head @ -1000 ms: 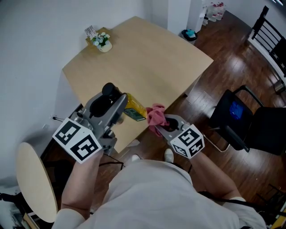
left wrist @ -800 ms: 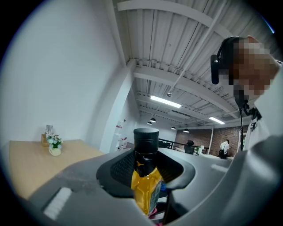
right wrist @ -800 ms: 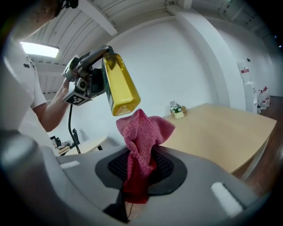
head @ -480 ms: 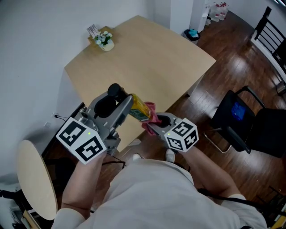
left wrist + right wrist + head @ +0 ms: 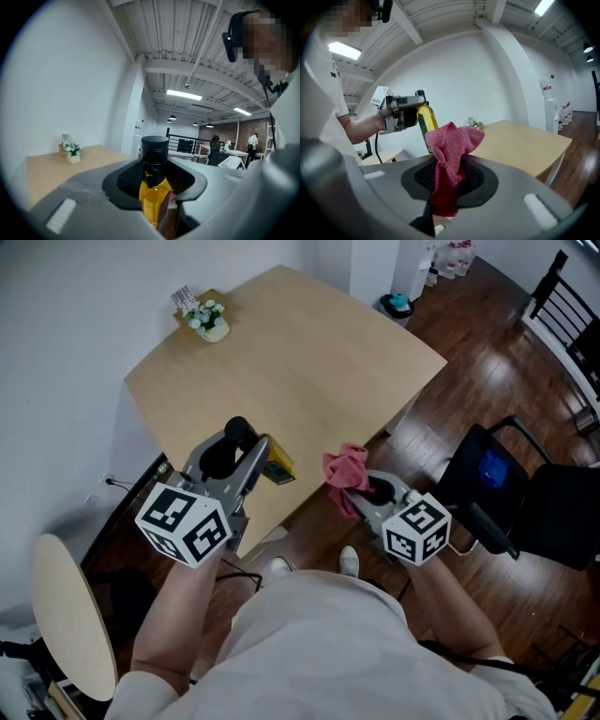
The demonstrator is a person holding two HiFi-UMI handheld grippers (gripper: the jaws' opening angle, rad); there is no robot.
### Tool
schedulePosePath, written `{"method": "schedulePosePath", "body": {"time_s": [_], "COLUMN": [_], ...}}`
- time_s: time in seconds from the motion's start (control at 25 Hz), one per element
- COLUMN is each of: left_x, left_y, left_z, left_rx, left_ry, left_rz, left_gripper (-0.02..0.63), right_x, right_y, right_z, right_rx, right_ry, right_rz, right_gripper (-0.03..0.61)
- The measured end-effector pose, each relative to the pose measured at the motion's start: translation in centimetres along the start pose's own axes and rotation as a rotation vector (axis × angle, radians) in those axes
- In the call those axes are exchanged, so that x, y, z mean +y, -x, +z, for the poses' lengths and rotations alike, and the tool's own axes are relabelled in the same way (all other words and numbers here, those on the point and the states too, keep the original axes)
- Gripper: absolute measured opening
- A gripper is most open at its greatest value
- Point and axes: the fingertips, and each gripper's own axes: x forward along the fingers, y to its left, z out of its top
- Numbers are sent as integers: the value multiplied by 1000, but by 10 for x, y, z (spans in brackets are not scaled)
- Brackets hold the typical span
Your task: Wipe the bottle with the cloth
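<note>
Pink and loosely woven, the cloth (image 5: 344, 467) is bunched up and pinched in our right tongs (image 5: 449, 180). Their jaws are clenched on its lower part, while the rest stands up above them in a soft peak. We hold it in the air just off the near right edge of the worktop (image 5: 309, 352), over the dark wooden floor (image 5: 450, 399).

Our left tongs (image 5: 155, 176) are clamped on the bottle (image 5: 278, 468). It is a clear one filled with yellow liquid, with a black screw cap (image 5: 154, 145) and a label on its body. The jaws press it from both sides just below the cap, which sticks out past their tips. We hold it clear of the worktop, above its near edge. In the right gripper view it stands almost upright, with the cap on top.

The bottle sits to the left of the cloth. They are near each other but apart, with an open gap between them in the head view.

The worktop is pale wood and set at an angle to us. A small pot of flowers (image 5: 208, 321) stands at its far left corner, against the white wall. A black chair (image 5: 511, 498) stands on the floor to the right, and a round pale-topped stool (image 5: 66, 615) is near left.
</note>
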Motion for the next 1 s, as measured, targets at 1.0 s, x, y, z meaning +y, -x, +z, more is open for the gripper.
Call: {"method": "schedulePosePath", "body": {"time_s": [1.0], "left_x": [95], "left_y": [-73], "left_z": [-205], "left_rx": [75], "left_ry": [-104], "left_rz": [293], "left_gripper": [153], "right_x": [-27], "right_y": [86], "right_z": [-18], "right_rx": [169], "right_ry": [-8], "right_rz": [-86], "right_gripper": [87]}}
